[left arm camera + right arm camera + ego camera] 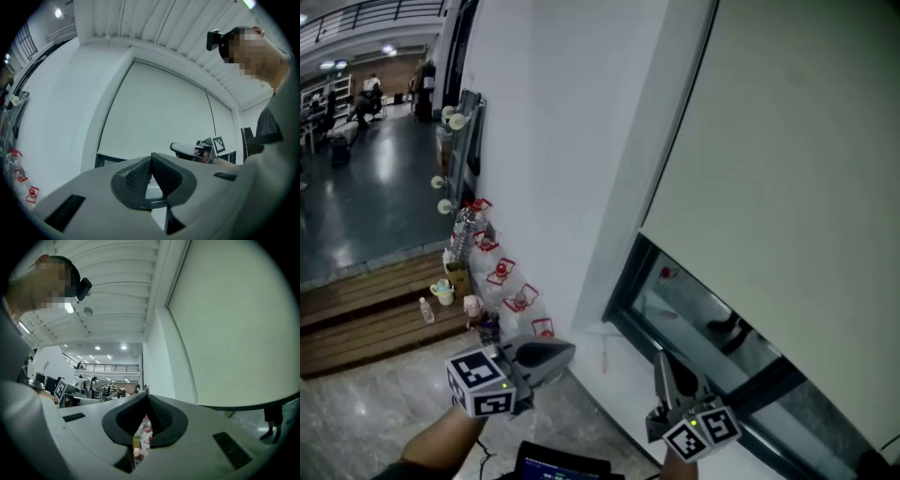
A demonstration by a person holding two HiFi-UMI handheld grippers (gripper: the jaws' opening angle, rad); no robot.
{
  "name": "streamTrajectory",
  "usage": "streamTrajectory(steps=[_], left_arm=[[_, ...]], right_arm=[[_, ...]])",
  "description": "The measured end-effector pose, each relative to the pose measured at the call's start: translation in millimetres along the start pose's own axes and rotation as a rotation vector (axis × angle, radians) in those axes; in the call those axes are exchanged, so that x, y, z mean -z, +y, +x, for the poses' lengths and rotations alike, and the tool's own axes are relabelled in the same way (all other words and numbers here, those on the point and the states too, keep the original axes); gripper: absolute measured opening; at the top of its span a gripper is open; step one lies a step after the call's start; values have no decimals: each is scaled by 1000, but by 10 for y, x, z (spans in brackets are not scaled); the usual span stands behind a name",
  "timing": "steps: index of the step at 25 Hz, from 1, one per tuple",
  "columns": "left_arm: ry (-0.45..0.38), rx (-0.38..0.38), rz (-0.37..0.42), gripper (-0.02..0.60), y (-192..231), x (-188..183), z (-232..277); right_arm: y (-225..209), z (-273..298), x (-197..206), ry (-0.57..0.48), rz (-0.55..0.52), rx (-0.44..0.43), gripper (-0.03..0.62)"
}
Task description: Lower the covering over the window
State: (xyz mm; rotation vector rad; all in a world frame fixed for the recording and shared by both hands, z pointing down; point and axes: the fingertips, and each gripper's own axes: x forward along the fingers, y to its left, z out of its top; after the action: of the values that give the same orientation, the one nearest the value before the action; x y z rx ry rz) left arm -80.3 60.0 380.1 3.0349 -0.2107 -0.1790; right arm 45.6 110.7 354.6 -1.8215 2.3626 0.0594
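A pale roller blind (pixel 787 187) covers most of the window, and its bottom edge hangs above a strip of bare glass (pixel 703 319) and the dark frame. My left gripper (pixel 564 352) is low in the head view, shut with nothing in it, pointing towards the white wall below the window. To its right, my right gripper (pixel 661 361) points up at the glass strip, shut and holding nothing. In the left gripper view the closed jaws (pixel 151 157) face the blind (pixel 159 112), with the right gripper (pixel 173 148) off to the side. The right gripper view has the blind (pixel 239 324) at its right.
Several red-capped water jugs (pixel 502 272) and bottles stand along the foot of the white wall (pixel 544 141). Wooden steps (pixel 366 319) lie to the left, with a dark shiny floor and distant people beyond. A dark screen device (pixel 558 464) is at the bottom edge.
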Motion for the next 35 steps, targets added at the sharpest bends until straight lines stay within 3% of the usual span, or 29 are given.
streamTrajectory(steps=[3, 8, 12, 21, 29, 35], left_arm=[[-16, -13, 22, -5, 197, -81, 96], [-57, -24, -18, -5, 482, -207, 262], [-42, -55, -4, -5, 783, -235, 479], [-2, -197, 76, -3, 1556, -374, 1208], [-36, -259, 76, -3, 2115, -601, 1910], [-27, -274, 104, -3, 2392, -706, 2209]], right_arm=[[-42, 204, -67, -6, -12, 3, 3], [-204, 548, -113, 2, -25, -4, 3], [-473, 867, -96, -6, -19, -28, 3], [-1348, 1610, -139, -22, -7, -97, 3], [-2097, 2260, -266, -13, -22, -171, 3], [-2510, 2740, -347, -18, -2, -163, 3]])
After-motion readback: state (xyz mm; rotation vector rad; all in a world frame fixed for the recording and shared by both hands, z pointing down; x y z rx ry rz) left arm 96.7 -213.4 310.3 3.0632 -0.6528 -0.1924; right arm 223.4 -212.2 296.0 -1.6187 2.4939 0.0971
